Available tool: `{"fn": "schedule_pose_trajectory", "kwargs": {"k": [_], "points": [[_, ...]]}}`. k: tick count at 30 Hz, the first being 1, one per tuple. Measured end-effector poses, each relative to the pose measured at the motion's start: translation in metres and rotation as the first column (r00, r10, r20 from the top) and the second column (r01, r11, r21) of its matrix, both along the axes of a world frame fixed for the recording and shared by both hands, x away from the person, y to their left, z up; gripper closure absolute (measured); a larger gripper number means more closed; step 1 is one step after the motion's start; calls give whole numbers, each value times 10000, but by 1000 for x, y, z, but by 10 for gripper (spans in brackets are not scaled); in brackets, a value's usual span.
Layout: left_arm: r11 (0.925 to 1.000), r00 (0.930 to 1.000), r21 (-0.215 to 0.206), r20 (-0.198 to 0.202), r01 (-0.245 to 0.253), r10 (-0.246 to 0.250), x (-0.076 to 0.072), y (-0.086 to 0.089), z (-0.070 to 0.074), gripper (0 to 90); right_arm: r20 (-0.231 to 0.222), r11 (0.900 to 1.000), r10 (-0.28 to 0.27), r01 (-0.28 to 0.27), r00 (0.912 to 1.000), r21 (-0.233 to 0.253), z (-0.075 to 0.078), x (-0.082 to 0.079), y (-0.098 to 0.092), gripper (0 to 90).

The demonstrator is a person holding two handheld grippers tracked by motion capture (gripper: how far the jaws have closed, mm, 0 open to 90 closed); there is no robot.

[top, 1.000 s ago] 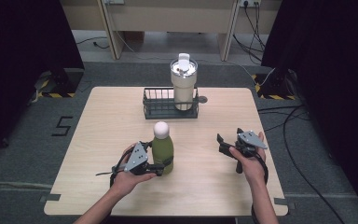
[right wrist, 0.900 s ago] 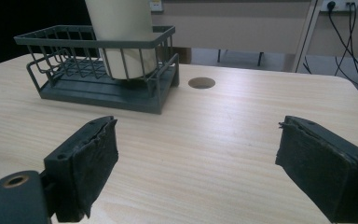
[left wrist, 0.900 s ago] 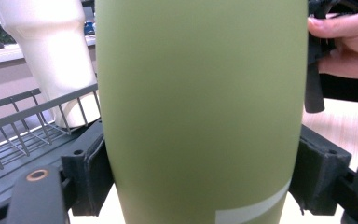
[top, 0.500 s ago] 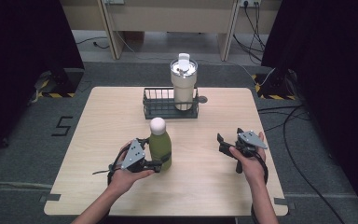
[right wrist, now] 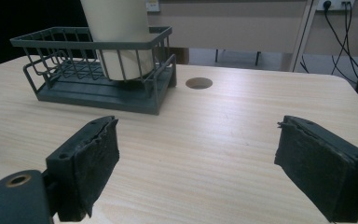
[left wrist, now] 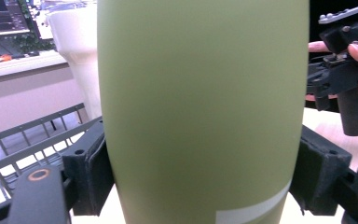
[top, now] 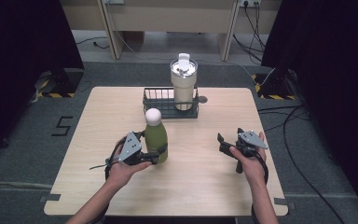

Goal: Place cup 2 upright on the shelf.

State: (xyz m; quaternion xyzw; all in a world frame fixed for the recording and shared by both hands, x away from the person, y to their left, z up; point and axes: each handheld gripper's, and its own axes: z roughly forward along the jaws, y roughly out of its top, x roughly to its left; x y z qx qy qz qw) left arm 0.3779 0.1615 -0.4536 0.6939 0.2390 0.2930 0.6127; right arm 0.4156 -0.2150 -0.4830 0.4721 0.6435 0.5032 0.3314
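An olive-green bottle [top: 156, 138] with a white round cap stands upright on the wooden table [top: 205, 186], left of centre. My left gripper [top: 154, 156] is shut on its lower body. In the left gripper view the bottle [left wrist: 200, 102] sits between the two black pads [left wrist: 91, 172], which press on both its sides. My right gripper [top: 224, 143] is held just above the table at the right, open with nothing between its fingers; its pads [right wrist: 91, 163] stand wide apart over bare wood.
A dark wire basket [top: 161, 108] at the table's far middle holds a tall cream tumbler [top: 183, 86] with a lid. A round hole [top: 202, 99] lies in the tabletop just right of the basket. Cables run over the floor at the right.
My left gripper and the green bottle have shifted slightly to the left. The right gripper has stayed in place, still open.
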Motion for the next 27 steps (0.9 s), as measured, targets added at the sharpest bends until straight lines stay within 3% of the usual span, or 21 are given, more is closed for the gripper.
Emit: {"fn": "schedule_pose_trajectory", "kwargs": {"k": [27], "points": [[9975, 9975, 108, 96, -702, 701, 30, 7, 19, 202, 15, 10000, -86, 86, 10000, 15, 0, 0, -2, 138]]}}
